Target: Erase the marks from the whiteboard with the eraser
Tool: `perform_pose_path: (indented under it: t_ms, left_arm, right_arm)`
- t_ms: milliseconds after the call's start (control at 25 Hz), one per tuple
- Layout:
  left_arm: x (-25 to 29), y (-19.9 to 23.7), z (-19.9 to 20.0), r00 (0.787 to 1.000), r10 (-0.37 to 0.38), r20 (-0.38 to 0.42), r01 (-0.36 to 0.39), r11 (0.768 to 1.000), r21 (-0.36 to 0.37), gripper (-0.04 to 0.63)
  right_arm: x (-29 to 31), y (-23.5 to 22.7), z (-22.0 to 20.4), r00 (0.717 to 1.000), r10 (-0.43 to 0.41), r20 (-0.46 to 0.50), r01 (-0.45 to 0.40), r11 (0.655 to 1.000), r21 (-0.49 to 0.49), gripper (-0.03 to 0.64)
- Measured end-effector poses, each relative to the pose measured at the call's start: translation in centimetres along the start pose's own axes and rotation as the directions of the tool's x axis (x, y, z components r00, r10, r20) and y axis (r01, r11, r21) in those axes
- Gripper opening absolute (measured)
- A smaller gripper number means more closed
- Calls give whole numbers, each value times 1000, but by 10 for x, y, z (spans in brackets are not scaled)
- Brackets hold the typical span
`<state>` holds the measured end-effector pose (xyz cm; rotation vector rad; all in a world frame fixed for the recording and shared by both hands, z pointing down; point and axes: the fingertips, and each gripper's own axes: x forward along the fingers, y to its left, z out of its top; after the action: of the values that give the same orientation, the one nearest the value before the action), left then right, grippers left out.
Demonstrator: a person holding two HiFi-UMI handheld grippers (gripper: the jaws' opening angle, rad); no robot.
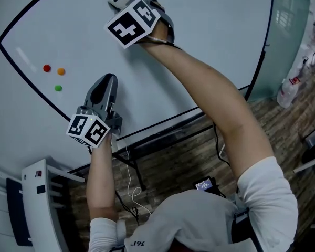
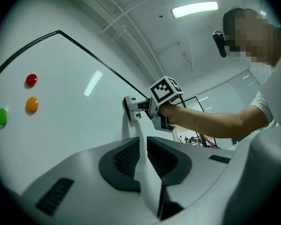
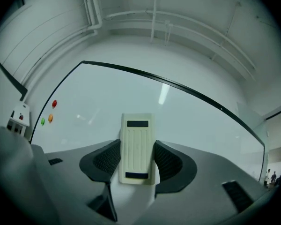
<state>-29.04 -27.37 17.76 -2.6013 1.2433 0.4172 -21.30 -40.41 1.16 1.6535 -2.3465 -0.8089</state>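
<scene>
**Status: one eraser on the whiteboard, clamped in the right tool**

**Item count**
- One whiteboard (image 1: 210, 41), pale, with a thin black frame, standing upright.
- One eraser (image 3: 137, 139), cream, oblong, with a dark bar near each end.
- Three round magnets: one red magnet (image 1: 46, 67), one orange magnet (image 1: 61, 71) and one green magnet (image 1: 58, 87).
- Two hand-held tools, each carrying one marker cube: right cube (image 1: 132, 22), left cube (image 1: 88, 129).

**Right tool**
The right tool (image 3: 138, 160) is clamped on the eraser. One dark ribbed pad bears on each long side of the eraser. The left gripper view shows the eraser's working face against the whiteboard surface. The contact point lies well in from the board's left edge and well apart from the three magnets. The person's right arm is stretched out toward the board.

**Left tool**
The left tool (image 2: 143, 154) has its two jaws drawn together to a narrow slit. Nothing stands between them. In the head view this tool is in front of the board near its bottom edge, to the right of the magnets. Whether its tips touch the surface cannot be told.

**Magnets**
All three magnets sit close together near the left edge of the whiteboard. The red and orange ones are side by side and the green one is apart from them, next to the orange.
</scene>
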Motion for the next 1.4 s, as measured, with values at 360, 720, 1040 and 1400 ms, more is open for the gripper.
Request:
perform_pose_path:
  t_ms: [360,720,1040,1400]
  left_arm:
    - [46,-33,-6,1000,-24,13,24,1000,16,55]
    - [104,-77,-28,998,-59,-6,59,998,1,55]
    - [159,-115,-51,995,-99,-20,99,995,-8,55]
    - [207,-150,-73,992,-125,-31,125,992,-10,55]
  right_arm:
    - [-5,-48,-21,1000,9,-6,-9,1000,24,244]
    - [-21,-125,-62,1000,-22,-19,23,999,49,244]
    - [-32,-192,-99,999,-38,-30,40,997,66,244]
    - [-46,-262,-141,997,-62,-43,66,994,84,244]
